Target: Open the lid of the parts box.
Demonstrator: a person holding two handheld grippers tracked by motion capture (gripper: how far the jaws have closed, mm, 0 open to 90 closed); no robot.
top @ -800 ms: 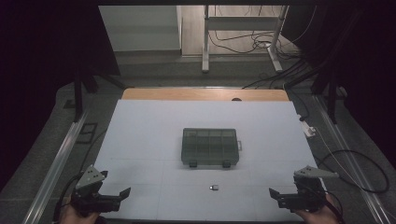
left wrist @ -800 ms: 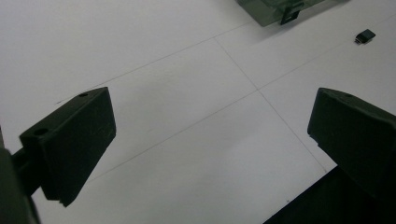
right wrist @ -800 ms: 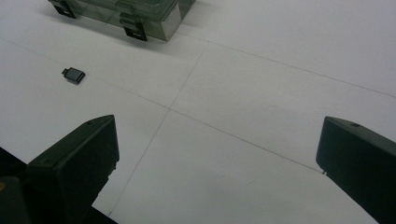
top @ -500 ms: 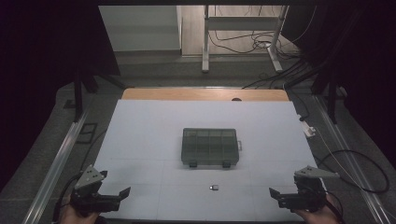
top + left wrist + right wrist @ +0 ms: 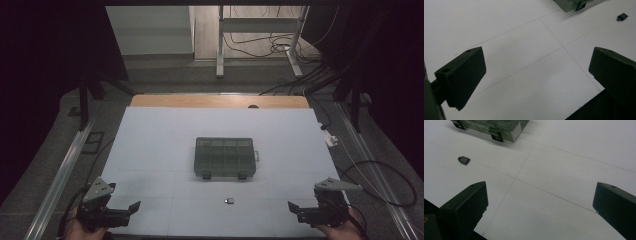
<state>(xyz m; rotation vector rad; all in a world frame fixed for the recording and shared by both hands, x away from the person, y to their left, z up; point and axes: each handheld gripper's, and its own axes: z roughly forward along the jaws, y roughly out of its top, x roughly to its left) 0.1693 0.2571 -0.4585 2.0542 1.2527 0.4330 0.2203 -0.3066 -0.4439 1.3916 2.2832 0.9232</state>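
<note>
A dark see-through compartment box (image 5: 224, 157) with two front latches lies shut in the middle of the white table (image 5: 160, 145). Just in front of it sits a small dark plug-like part (image 5: 229, 201), also seen in the left gripper view (image 5: 622, 17) and the right gripper view (image 5: 464, 160). My left gripper (image 5: 131, 209) rests at the table's near left corner, jaws wide apart and empty (image 5: 536, 75). My right gripper (image 5: 295, 209) is at the near right corner, jaws equally wide with nothing between them (image 5: 540, 202). The box's corner (image 5: 574, 3) and latched front (image 5: 496, 130) appear at the top of the gripper views.
A wooden strip (image 5: 220, 101) runs along the table's far edge. Metal rails (image 5: 60, 170) flank both sides. Cables (image 5: 380, 170) trail on the floor at the right, with a small white block (image 5: 331, 140) at the table's right edge. Table legs (image 5: 220, 45) stand beyond.
</note>
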